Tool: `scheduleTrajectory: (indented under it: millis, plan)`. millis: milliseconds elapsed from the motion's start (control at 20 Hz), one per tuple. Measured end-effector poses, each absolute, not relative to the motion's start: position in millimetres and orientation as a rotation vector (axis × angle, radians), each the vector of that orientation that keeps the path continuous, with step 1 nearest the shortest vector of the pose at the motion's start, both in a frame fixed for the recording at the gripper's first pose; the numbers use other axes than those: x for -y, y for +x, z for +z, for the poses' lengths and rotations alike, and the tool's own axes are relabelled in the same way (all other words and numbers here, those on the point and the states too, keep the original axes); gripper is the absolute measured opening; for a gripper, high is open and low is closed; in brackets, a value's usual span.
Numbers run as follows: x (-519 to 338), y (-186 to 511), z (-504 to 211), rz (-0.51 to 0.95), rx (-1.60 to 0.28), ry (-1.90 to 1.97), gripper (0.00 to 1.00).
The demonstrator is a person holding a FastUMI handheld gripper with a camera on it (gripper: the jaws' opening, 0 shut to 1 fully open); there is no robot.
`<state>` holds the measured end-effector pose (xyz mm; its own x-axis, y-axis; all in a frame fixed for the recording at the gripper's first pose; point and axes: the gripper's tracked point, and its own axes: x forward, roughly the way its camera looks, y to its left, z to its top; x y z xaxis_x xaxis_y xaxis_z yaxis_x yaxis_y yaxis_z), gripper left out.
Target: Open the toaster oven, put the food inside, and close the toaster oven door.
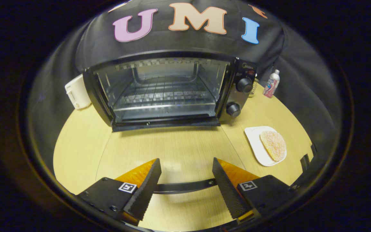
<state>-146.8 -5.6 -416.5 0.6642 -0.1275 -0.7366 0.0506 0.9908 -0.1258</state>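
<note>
With toaster oven (169,90) door already down and rack bare, next step judged: fetch food (273,145). Tongs (185,175) apart, empty, over counter (179,151). Food on white plate (254,138), near right. Swing right, approach low, pinch edge gently; looks crumbly.

The gripper (185,167) has two wedge-shaped fingers (145,190) with ribbed pads — black mounts carry square white markers, screws, a thin crossbar.
</note>
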Motion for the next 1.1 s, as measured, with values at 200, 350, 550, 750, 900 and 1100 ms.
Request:
scheduleTrajectory:
  millis: [200, 350, 550, 750, 900, 1100]
  plan:
    - [10.2, -142.6, -412.8, -0.106, -0.833, -0.052, 0.99]
    - [38.5, -133.8, -400.4, -0.135, -0.824, -0.101, 0.99]
    - [96.8, -115.6, -381.0, -0.225, -0.784, -0.138, 1.0]
    - [160.9, -110.2, -374.8, -0.347, -0.788, -0.131, 1.0]
    - [204.7, -111.4, -379.2, -0.418, -0.811, -0.128, 1.0]
    - [244.3, -112.5, -394.2, -0.453, -0.836, -0.114, 1.0]
